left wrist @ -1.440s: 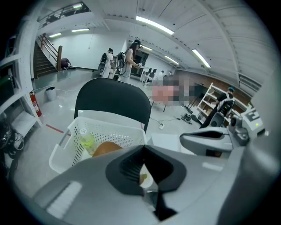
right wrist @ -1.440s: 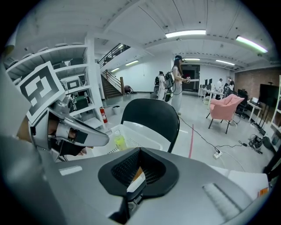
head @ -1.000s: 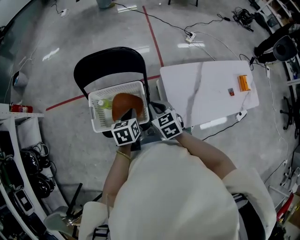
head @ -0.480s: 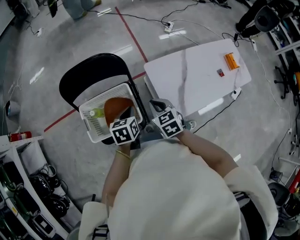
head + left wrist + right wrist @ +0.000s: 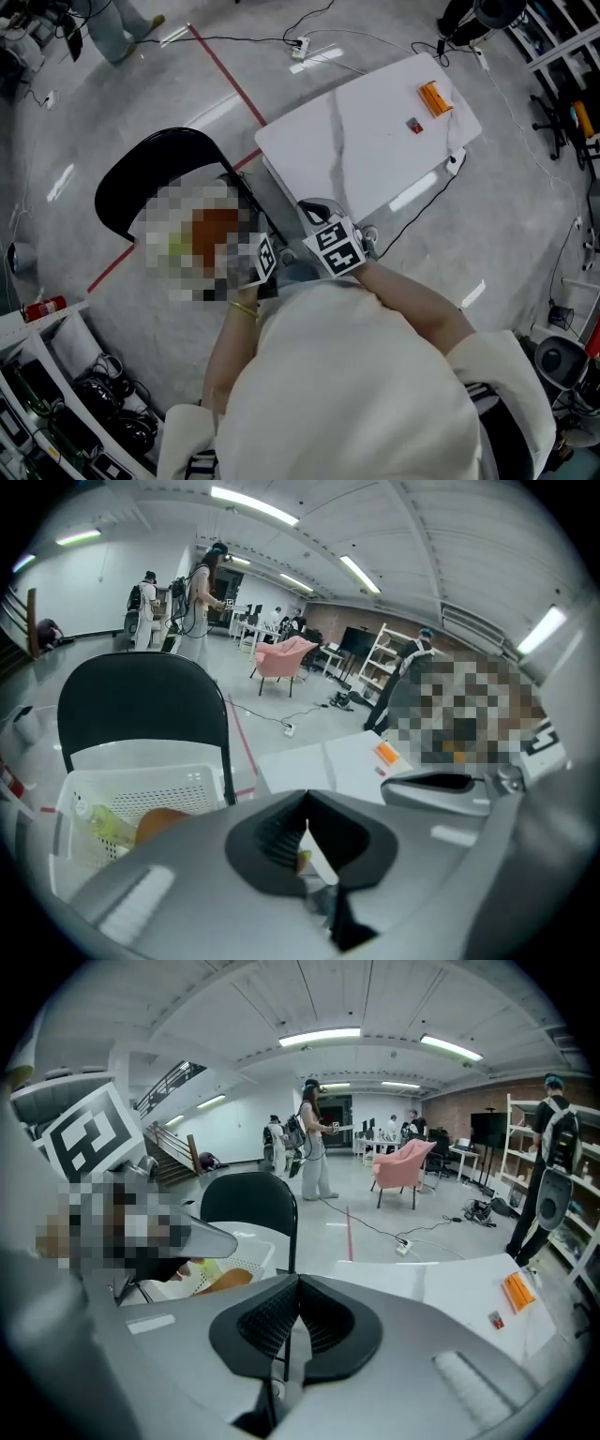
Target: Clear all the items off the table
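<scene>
White table (image 5: 356,145) — orange item (image 5: 432,97), grey concrete floor (image 5: 525,253), black chair (image 5: 120,187)

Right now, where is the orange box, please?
The orange box lies upper right in the head view, on the white table, beside a small red item.

The head view looks steeply down from above the person's shoulders, with the white rectangular table (image 5: 375,159) at upper right. Both gripper views look out from close behind their jaws, sharing that table and the black-backed chair (image 5: 141,700).
</scene>
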The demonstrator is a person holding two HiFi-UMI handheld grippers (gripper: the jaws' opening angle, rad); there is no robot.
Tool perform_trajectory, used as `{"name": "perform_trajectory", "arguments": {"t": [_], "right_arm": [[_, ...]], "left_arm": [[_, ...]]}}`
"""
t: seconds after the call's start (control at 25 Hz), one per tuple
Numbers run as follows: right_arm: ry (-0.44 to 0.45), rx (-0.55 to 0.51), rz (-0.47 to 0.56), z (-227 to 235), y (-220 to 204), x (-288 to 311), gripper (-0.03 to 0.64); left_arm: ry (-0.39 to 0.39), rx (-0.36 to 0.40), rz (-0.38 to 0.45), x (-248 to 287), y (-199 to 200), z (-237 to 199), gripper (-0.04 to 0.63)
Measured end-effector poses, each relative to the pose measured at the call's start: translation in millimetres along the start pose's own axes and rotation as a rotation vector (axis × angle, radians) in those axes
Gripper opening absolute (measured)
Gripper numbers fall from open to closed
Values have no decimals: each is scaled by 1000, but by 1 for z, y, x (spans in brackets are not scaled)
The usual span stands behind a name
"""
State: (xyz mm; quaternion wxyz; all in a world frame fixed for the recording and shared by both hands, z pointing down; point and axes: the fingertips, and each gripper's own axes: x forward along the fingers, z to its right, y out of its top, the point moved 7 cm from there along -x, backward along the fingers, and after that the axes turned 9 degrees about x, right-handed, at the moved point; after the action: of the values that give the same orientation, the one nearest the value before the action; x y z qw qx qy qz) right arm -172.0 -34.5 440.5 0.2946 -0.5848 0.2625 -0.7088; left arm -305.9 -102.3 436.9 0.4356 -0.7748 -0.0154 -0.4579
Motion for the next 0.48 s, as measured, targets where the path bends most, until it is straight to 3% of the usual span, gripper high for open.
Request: {"name": "perform_trajectory", "arguments": {"t": [0.48], "right_arm": [[-48, 39, 11, 100, -14, -44, 0]], "left_arm": [[-30, 24, -10, 45, 24, 91, 9]]}}
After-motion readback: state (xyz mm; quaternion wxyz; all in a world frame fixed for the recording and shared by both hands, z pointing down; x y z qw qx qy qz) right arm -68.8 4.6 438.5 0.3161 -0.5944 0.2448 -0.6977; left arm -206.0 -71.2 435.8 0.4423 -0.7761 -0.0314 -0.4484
